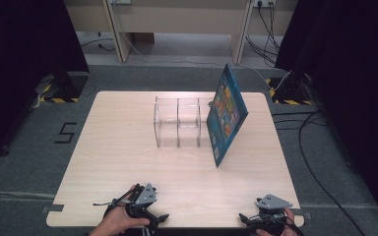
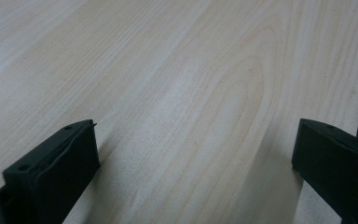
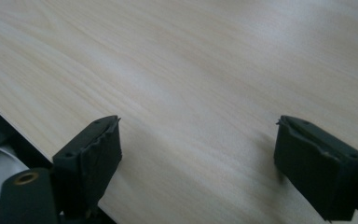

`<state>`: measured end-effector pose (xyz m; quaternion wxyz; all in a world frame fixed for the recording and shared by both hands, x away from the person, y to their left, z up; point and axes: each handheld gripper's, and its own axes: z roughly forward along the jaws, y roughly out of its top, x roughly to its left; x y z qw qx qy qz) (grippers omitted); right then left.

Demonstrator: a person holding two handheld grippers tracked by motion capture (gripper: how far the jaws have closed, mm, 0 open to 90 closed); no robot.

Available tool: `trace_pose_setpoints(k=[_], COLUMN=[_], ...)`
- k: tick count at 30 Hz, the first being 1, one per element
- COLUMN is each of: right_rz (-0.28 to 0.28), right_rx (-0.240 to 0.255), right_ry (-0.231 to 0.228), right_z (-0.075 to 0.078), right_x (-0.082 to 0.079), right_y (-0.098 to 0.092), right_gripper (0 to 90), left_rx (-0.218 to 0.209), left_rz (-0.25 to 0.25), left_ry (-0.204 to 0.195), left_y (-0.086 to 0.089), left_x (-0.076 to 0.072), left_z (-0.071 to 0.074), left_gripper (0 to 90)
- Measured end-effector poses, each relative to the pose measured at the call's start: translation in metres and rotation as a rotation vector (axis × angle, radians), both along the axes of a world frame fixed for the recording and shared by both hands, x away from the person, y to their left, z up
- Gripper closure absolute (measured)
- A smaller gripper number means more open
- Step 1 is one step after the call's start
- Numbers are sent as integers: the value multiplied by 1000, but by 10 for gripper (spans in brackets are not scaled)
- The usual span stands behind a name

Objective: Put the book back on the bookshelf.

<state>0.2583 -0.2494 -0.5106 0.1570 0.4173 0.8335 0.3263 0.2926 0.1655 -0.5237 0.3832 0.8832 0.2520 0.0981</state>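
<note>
A colourful blue book (image 1: 227,114) stands tilted against the right end of a clear plastic rack (image 1: 178,122) in the far middle of the wooden table (image 1: 123,147). My left gripper (image 1: 142,199) rests at the near edge, left of centre, held by a hand. In the left gripper view its jaws stand wide apart over bare wood (image 2: 186,98), nothing between them. My right gripper (image 1: 269,212) lies at the near right edge. Its black pads (image 3: 93,154) are spread wide over the tabletop, holding nothing.
Table edge shows at the right of the left gripper view and at the lower left of the right gripper view. Black curtains (image 1: 24,44) flank both sides. Stand bases (image 1: 61,88) and cables (image 1: 320,147) lie on the grey floor beyond the table.
</note>
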Motion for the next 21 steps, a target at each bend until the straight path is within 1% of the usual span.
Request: trace_pose_setpoints(k=[2, 4, 7, 21], right_rz=[6, 3, 7, 11], right_rx=[-7, -4, 0, 6], right_ry=[-5, -8, -25, -32], right_z=[0, -1, -2, -3], right_x=[-1, -2, -3, -4], right_y=[0, 0, -1, -1], right_gripper=[151, 150, 149, 136], left_rx=[0, 0, 0, 0], left_rz=[0, 0, 1, 1], left_ry=[0, -1, -1, -1], left_y=[0, 0, 0, 0], left_x=[0, 0, 0, 0], left_z=[0, 0, 0, 0], left_gripper=[0, 0, 0, 0])
